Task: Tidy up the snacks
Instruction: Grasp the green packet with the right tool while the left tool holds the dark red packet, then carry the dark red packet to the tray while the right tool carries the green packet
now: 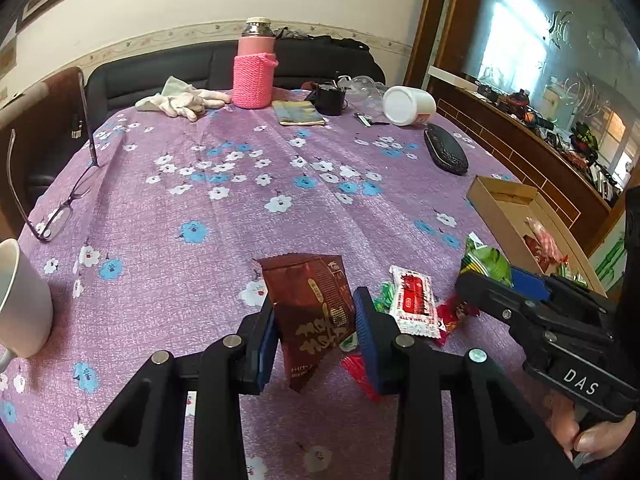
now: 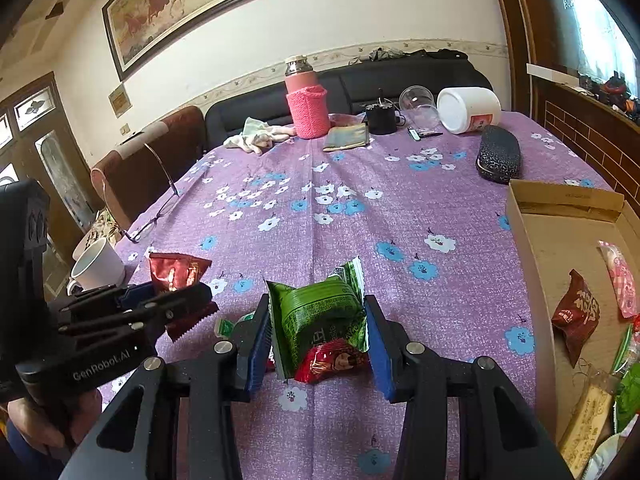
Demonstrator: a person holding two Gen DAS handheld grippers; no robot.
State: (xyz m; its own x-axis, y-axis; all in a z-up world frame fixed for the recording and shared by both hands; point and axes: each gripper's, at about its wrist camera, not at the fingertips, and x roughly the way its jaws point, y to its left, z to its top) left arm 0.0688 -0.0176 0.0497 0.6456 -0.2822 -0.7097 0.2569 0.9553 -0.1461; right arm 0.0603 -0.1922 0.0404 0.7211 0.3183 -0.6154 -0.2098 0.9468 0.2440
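left gripper (image 1: 316,330) angled down over tabletop (image 1: 240,208), clamped on brown snack packet (image 1: 310,308); right gripper (image 2: 316,332) likewise, clamping green snack packet (image 2: 316,312).

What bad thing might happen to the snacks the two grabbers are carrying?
The left gripper pinches only the brown packet's lower part, so it might slip out. The right gripper holds a puffy green packet that might slide free before reaching the cardboard box.

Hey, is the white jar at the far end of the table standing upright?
No, the white jar lies tipped on its side on the purple tablecloth, its round end facing the camera.
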